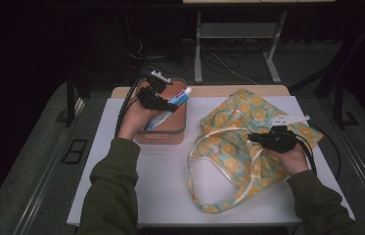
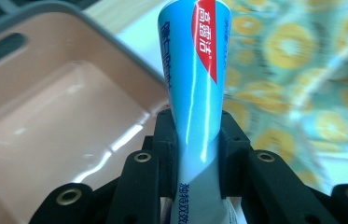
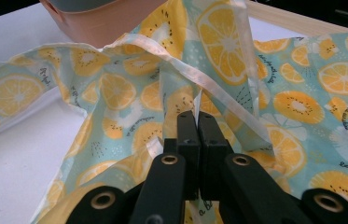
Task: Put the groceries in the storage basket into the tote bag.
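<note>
Toothpaste tube, clamped in the left tool, hangs above the pink bin at upper left of the counter. The right tool, pinched shut on the lemon-print bag, should lift its rim (mouth wide) before the tube crosses.

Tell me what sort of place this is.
Probably a lab or recording workspace rather than a home: a white-topped table stands alone on grey carpet in a dark room, cables run across the floor behind it, and metal desk legs stand beyond.
</note>
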The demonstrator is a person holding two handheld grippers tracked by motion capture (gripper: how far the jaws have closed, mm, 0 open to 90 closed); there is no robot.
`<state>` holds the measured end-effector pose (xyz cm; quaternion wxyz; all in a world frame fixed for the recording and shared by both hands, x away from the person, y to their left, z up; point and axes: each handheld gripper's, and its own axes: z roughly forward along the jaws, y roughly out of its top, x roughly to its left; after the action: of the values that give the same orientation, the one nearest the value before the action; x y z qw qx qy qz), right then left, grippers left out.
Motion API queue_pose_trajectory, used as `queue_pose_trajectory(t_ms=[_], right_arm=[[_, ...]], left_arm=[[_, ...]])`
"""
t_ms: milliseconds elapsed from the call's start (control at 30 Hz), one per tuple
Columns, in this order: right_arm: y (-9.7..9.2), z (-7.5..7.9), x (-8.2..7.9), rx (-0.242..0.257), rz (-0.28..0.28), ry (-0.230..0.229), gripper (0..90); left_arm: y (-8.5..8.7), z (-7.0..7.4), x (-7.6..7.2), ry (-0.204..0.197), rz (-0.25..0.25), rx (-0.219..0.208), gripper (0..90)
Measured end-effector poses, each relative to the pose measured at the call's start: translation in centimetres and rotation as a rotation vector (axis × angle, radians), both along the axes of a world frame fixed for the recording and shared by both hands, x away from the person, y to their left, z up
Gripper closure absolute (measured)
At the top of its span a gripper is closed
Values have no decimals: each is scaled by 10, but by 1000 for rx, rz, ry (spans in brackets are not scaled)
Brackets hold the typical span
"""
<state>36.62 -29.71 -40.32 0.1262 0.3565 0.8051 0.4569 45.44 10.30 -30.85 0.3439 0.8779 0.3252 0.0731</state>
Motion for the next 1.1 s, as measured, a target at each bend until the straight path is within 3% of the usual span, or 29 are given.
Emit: queue_pose_trajectory(t_ms=[167, 267, 367, 500, 667, 800, 1100], right_arm=[[2, 0, 0, -3, 2, -1, 889], [2, 0, -1, -6, 2, -3, 888], [2, 0, -1, -7, 2, -4, 889], [3, 0, -1, -5, 4, -2, 889], [5, 0, -2, -9, 8, -6, 889], [5, 0, -3, -7, 11, -8, 888], [5, 0, -3, -2, 14, -8, 889]], left_arm=[[-14, -3, -27, 1, -59, 13, 729], [-24, -8, -42, 0, -92, -13, 729], [-38, -19, -56, 12, -137, -37, 729], [-60, -36, -70, 34, -186, -32, 729], [-91, -53, -80, 64, -243, -2, 729], [-114, -71, -84, 81, -276, 52, 728], [-150, -106, -82, 102, -292, 105, 727]])
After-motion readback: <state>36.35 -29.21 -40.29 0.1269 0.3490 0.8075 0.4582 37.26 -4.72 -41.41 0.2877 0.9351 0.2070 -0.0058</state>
